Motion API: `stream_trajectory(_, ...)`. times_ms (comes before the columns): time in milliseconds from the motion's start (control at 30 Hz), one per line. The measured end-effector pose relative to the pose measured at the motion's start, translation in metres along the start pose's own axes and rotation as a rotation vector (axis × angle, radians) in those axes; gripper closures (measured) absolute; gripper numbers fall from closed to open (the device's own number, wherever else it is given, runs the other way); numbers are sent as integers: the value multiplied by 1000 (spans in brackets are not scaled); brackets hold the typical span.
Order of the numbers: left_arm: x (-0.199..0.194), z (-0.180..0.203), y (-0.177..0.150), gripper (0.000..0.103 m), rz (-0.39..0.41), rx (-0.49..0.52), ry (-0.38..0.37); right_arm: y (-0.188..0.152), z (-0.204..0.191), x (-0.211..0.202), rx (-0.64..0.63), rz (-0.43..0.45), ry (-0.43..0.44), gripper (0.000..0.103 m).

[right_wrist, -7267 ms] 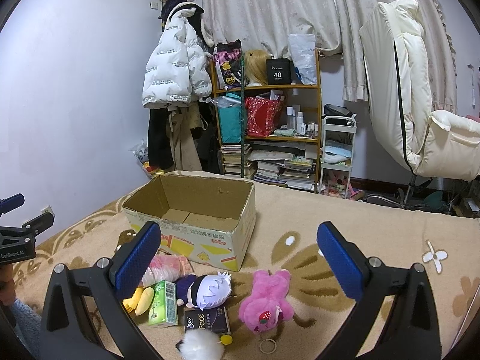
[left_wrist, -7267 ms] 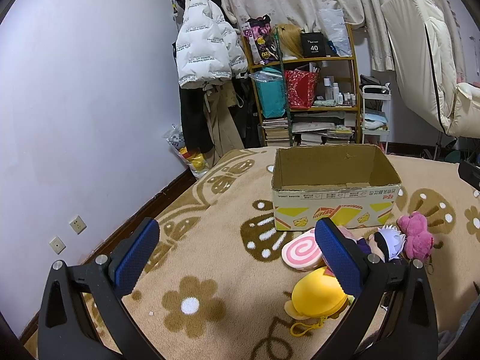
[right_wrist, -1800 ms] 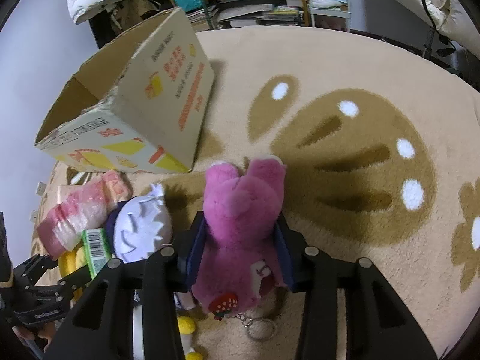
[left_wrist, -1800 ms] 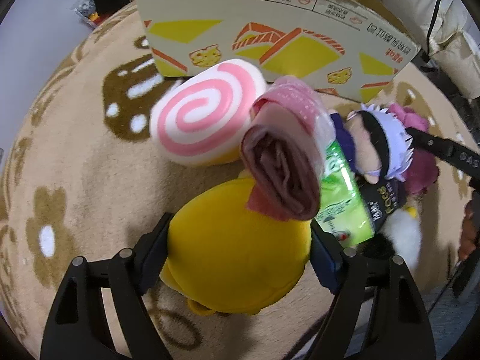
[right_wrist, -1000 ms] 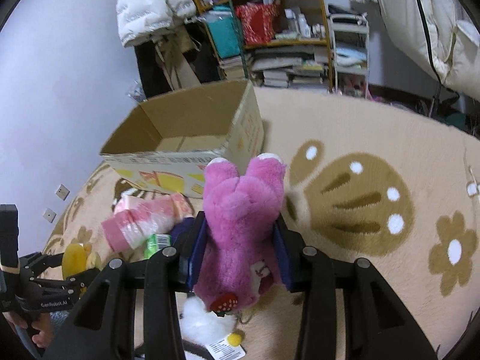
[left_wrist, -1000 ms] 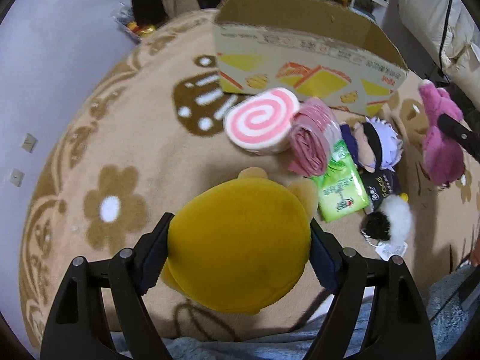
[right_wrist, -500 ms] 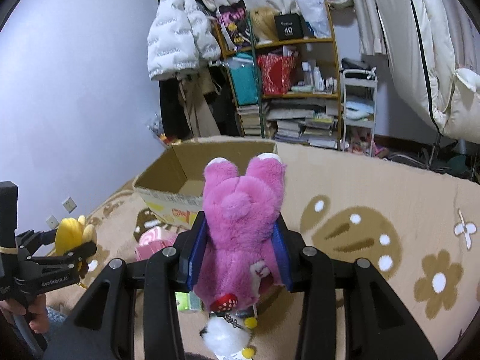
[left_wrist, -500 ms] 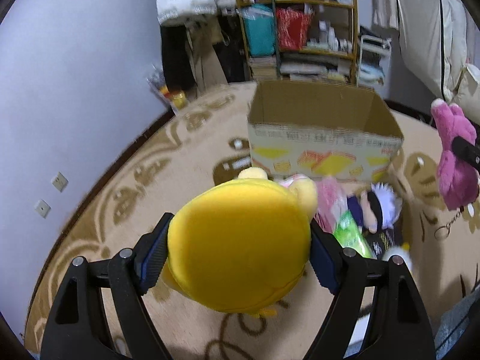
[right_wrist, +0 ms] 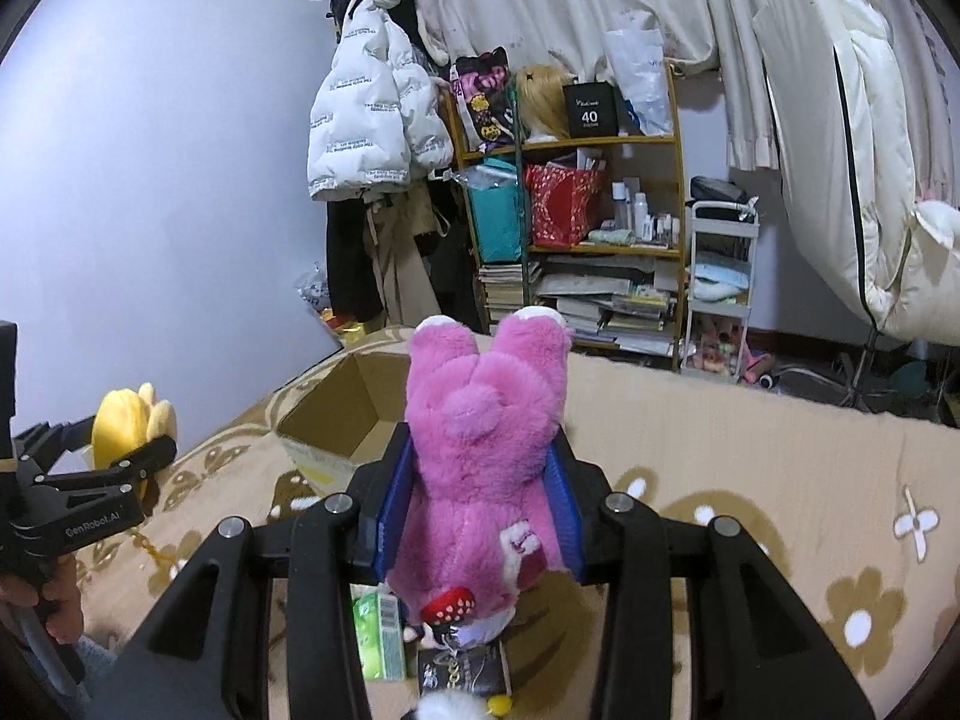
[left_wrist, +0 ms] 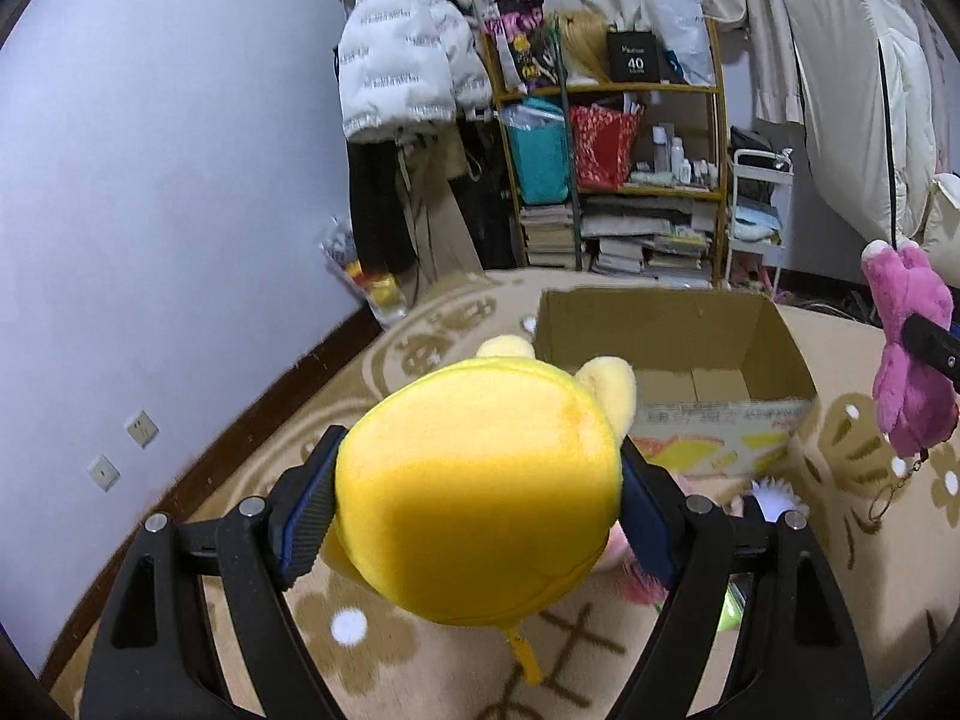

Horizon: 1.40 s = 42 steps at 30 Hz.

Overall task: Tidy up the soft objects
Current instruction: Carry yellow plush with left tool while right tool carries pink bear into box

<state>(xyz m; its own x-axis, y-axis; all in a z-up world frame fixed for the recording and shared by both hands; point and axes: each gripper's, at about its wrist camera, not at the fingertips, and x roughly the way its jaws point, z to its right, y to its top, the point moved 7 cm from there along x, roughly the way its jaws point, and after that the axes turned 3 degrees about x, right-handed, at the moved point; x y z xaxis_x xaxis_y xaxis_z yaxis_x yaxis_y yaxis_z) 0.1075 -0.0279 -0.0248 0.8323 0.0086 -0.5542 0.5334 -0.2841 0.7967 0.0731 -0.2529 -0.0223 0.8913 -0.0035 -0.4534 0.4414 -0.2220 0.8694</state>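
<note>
Left gripper (left_wrist: 477, 495) clamped on the yellow plush (left_wrist: 480, 489), blue ribbed pads pressed into both its sides. It fills centre-bottom of the left wrist view: smooth short-pile, round, two pale ears on top, yellow tab hanging below.

Right gripper (right_wrist: 480, 510) clamped on the pink plush (right_wrist: 483, 444), centre frame in the right wrist view. Shaggy fur, two rounded limbs up, red spotted charm at the lower end. In the left view it hangs at the far right edge, keyring chain dangling.

Cardboard box (left_wrist: 672, 354) sits centre-right in the left view, top open, flaps down inside, corrugated walls, printed front. Both plushes are held above the beige patterned rug (right_wrist: 750, 480), short of the box rim. Bare rug lower right of the right view.

Green packet (right_wrist: 381, 630) and dark packet (right_wrist: 462, 669) lie on the rug at bottom centre, under the pink plush.
</note>
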Motion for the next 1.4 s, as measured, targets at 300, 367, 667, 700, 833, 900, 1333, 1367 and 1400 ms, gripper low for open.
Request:
stream_trajectory(300, 21, 5, 30, 22, 53, 9, 21, 7, -8, 24, -59, 9, -56, 59)
stream_trajectory(367, 27, 6, 37, 22, 59, 4, 16, 8, -8, 30, -65, 8, -64, 59)
stream_trajectory(667, 52, 17, 54, 22, 102, 29, 11, 13, -4, 61, -49, 1, -72, 59)
stream_trajectory(700, 54, 18, 56, 22, 110, 30, 10, 14, -2, 65, -44, 1, -73, 59)
stream_trajectory(833, 60, 23, 63, 22, 144, 32, -2, 14, 4, 77, -29, 8, -61, 59)
stream_trajectory(900, 64, 25, 67, 22, 154, 32, -9, 13, 6, 82, -31, 12, -59, 59)
stream_trajectory(1333, 94, 46, 75, 21, 116, -1, -122, 4, 8, 106, -14, -19, -5, 58)
stream_trajectory(1367, 96, 49, 75, 21, 112, 0, -127, 4, 7, 106, -16, -17, 0, 58)
stream_trajectory(1400, 98, 53, 75, 21, 106, 5, -134, 3, 7, 107, -17, -16, 5, 58)
